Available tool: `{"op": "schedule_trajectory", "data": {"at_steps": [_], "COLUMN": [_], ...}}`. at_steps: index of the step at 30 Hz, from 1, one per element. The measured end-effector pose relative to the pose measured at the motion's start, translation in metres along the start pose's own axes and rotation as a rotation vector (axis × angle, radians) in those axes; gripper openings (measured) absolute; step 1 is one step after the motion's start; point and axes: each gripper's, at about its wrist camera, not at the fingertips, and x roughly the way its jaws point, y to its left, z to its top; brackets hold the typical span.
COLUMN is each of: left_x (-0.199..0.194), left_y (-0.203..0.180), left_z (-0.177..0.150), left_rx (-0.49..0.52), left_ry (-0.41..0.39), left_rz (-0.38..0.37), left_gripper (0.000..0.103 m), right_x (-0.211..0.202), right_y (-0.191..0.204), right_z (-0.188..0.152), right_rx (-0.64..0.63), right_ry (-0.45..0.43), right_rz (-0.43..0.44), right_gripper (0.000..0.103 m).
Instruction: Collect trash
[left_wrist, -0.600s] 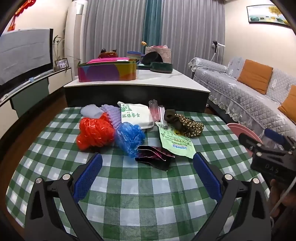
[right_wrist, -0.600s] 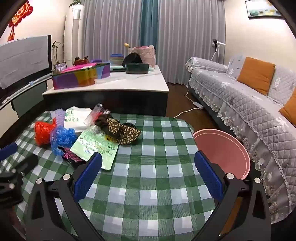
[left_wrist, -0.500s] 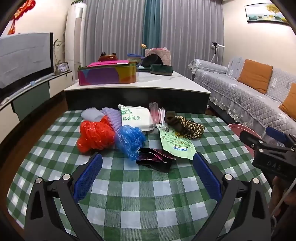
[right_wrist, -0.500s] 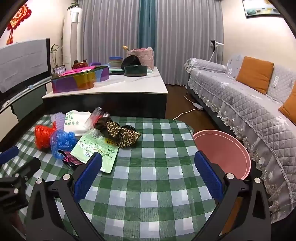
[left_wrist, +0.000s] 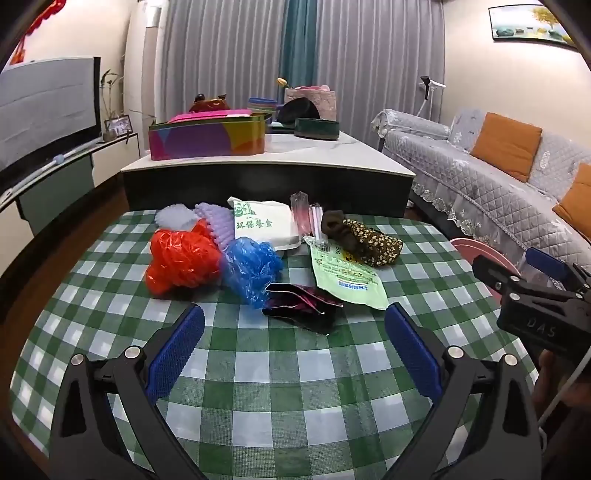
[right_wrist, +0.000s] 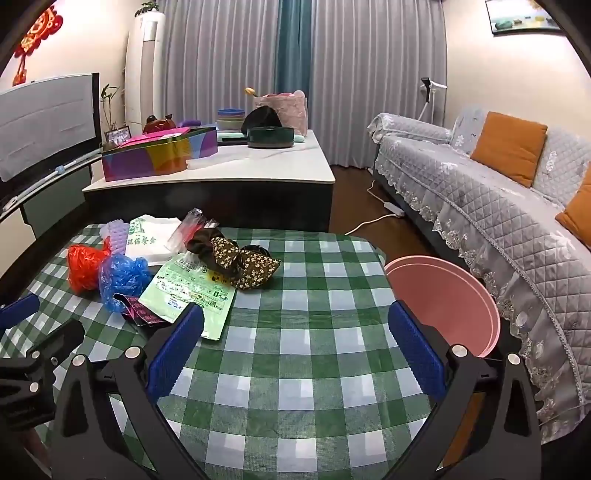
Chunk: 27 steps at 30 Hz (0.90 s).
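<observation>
Hand-held grippers, left (left_wrist: 293, 347) and right (right_wrist: 295, 349), both agape, empty, above desk (right_wrist: 314, 387); trash pile (left_wrist: 258, 258) ahead; pink bin (right_wrist: 443, 295) beside

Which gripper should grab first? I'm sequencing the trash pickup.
Left, probably. The left gripper is open and faces the dark wrapper lying just ahead. The right gripper, also open, sits over bare tablecloth beside the pink bin.
</observation>
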Motion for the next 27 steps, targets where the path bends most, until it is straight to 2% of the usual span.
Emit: {"op": "schedule_trajectory", "data": {"at_steps": [27], "left_x": [-0.0006], "left_y": [-0.0029], "left_z": [0.0007], "left_rx": [0.001], "left_ry": [0.003], "left_rz": [-0.019], "left_gripper": [0.095], "right_x": [-0.0031], "right_y": [0.0036], "right_z": [0.0021], "right_rx": [-0.013], "right_ry": [-0.008], "right_rz": [0.005], "right_gripper": [0.098]}}
